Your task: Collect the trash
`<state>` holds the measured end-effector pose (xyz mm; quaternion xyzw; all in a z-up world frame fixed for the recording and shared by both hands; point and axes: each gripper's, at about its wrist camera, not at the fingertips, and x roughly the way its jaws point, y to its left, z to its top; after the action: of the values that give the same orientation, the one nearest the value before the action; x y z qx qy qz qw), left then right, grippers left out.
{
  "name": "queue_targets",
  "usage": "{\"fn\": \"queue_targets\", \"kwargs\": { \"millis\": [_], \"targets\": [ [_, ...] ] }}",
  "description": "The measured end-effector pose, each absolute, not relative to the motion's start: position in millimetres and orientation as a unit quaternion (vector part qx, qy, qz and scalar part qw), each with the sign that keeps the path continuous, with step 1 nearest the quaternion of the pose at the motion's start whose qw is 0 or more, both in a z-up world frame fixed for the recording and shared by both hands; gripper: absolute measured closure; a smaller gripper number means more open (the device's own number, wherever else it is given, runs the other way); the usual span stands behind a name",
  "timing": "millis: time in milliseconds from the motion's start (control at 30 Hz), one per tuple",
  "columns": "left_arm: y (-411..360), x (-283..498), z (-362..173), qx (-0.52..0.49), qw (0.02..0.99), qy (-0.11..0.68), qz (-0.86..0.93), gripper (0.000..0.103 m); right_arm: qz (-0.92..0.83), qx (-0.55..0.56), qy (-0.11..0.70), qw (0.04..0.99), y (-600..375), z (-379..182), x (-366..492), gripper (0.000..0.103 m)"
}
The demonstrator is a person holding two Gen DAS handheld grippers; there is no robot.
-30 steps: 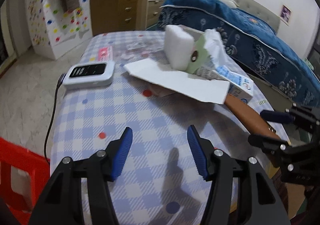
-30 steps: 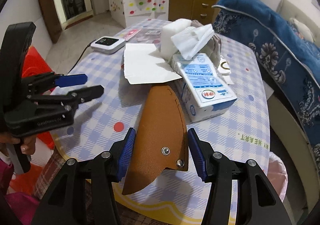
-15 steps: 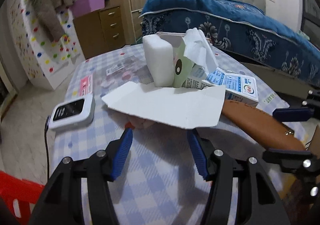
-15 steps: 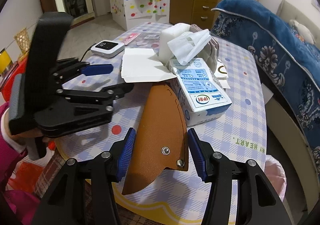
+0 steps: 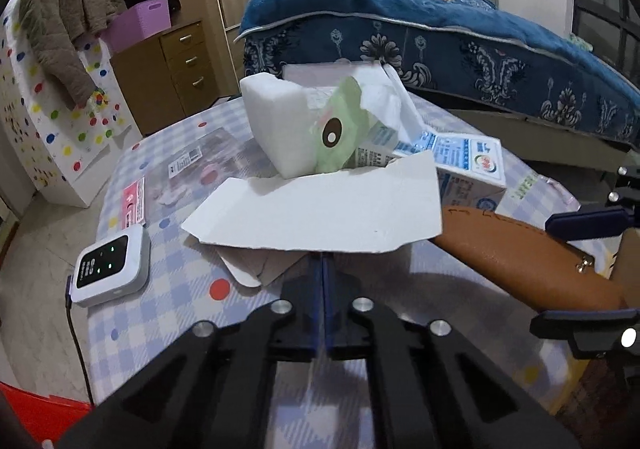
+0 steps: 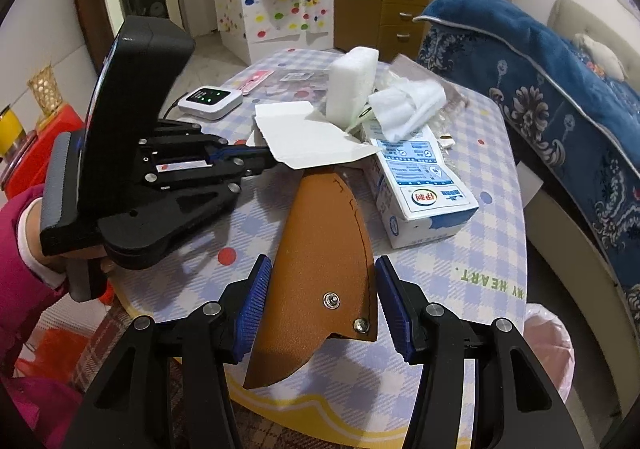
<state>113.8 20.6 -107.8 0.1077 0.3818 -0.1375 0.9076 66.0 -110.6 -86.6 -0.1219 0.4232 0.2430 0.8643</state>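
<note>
Left gripper (image 5: 322, 269): blue-padded fingers pressed together at the near edge of the flattened white cardboard sheet (image 5: 320, 209), whose edge hides the fingertips; whether the sheet is pinched between them cannot be told from either view. The sheet lies raised over a folded white carton flap, on the round table with a blue-and-white checked cloth (image 5: 168, 313). Right gripper (image 6: 320, 301): jaws spread wide, one on either side of the butt end of a tan leather sheath with a metal snap (image 6: 320, 249), with a gap at each side. The sheath lies flat on the cloth, its tip under the cardboard sheet. Just beyond the sheet stand a white foam block (image 5: 276, 125) and crumpled white tissue (image 6: 408, 105), the tissue resting on a blue-and-white milk carton lying on its side (image 6: 420, 185). A white device with green lights (image 5: 110, 269) sits on the table's left side, its cable trailing over the edge.
</note>
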Motion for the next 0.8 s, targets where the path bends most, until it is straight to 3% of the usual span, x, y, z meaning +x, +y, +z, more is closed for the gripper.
{"fn": "queue_targets", "kwargs": {
  "millis": [367,433,467,500,567,800],
  "targets": [
    [52.0,87.4,-95.1,0.024,0.911,0.392,-0.127,0.103,0.245,-0.11,0.408,0.873,-111.4,-78.7,59.3,0.049],
    [57.9,85.7,-96.2,0.003,0.908,0.401,-0.122,0.097,0.247,-0.111,0.408,0.872,-109.5,-78.5,60.1,0.049],
    [61.5,86.3,-96.4,-0.014,0.905,0.406,-0.127,0.086,0.247,-0.114,0.408,0.871,-108.0,-79.3,60.6,0.049],
    [64.6,87.0,-96.0,-0.033,0.903,0.408,-0.129,0.069,0.247,-0.117,0.409,0.871,-106.5,-80.7,60.4,0.049],
    [66.3,89.1,-94.9,-0.051,0.903,0.407,-0.128,0.052,0.249,-0.118,0.412,0.869,-105.4,-84.2,60.6,0.049],
    [55.1,106.9,-93.3,-0.069,0.896,0.42,-0.129,0.052,0.239,-0.129,0.416,0.868,-106.9,-93.7,62.0,0.049]
  ]
}}
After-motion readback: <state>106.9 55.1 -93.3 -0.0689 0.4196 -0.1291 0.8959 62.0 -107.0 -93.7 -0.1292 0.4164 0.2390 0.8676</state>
